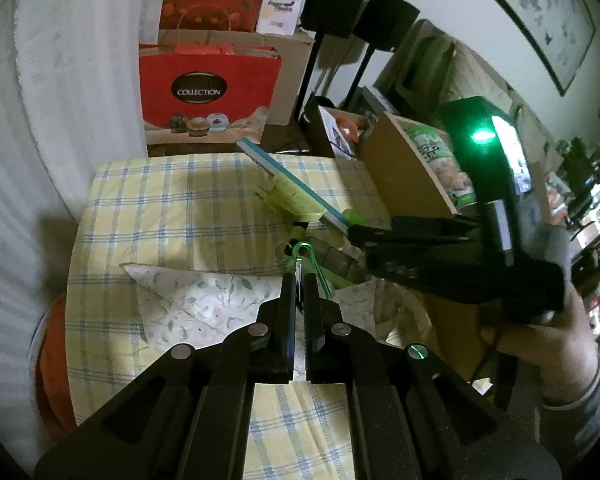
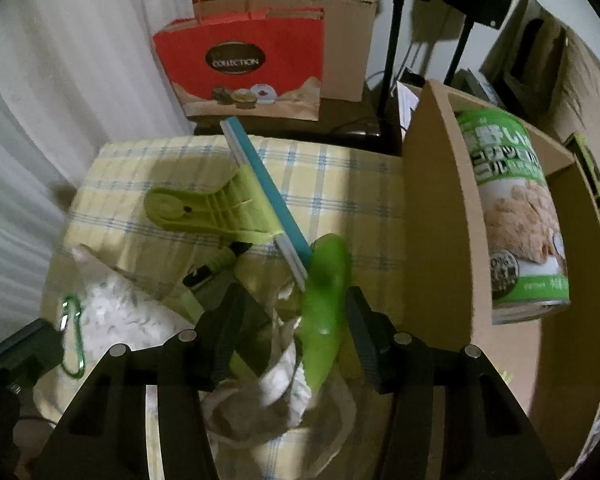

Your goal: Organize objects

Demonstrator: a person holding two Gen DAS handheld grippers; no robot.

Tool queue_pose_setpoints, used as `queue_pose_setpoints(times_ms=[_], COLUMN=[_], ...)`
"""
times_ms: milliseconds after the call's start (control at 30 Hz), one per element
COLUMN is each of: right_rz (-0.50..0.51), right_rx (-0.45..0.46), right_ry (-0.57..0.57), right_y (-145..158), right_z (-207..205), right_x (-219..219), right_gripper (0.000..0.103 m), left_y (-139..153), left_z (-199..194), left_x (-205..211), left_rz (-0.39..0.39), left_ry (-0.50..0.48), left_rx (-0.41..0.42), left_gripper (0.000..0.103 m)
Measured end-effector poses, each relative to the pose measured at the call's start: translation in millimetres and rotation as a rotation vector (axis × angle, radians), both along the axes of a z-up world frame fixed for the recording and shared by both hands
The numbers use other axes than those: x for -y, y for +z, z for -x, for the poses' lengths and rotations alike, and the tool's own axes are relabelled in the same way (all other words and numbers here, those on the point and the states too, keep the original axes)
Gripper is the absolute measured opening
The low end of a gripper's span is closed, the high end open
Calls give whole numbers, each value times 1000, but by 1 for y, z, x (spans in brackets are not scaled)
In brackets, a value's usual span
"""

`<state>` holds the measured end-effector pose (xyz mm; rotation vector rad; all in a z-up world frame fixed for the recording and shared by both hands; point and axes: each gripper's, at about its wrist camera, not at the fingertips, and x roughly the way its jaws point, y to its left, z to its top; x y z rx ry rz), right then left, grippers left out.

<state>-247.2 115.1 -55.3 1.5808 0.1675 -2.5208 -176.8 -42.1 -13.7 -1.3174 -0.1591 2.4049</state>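
Left gripper [image 1: 299, 280] was clamped shut on green carabiner [image 1: 306, 258]. Right gripper [image 2: 290, 336] stood half open around green clip handle [image 2: 326, 308], pads not visibly pressing.

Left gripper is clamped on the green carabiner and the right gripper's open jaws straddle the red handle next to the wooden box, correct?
Not quite: the handle between the open jaws of the right gripper is green, not red, as the right wrist view shows. The left gripper is clamped on the green carabiner, beside the wooden box.

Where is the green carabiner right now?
The green carabiner sits at the left gripper's shut jaws, over the floral cloth on the checked tablecloth; the right wrist view shows it at far left.
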Motion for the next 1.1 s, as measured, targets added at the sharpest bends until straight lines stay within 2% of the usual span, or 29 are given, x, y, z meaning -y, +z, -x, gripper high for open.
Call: queue_pose_setpoints(times_ms=[400, 633, 733, 867, 1100], right_rz=[-140, -100, -90, -94, -116], right_rx=[111, 189, 189, 168, 137], right_ry=[-58, -86, -87, -81, -47], right_y=[-35, -46, -47, -44, -42], right_z=[39, 43, 43, 41, 31], right_x=[13, -2, -3, -4, -2], right_gripper=[49, 48, 48, 38, 31], left_y=[-2, -2, -3, -6, -6], left_z=[-3, -3, -5, -5, -7], left_x=[15, 20, 19, 19, 19], left_rz=[-49, -75, -81, -88, -98], left_ry=[7, 4, -1, 0, 2], left_rx=[5, 5, 7, 19, 25], left_gripper=[3, 3, 3, 3, 3])
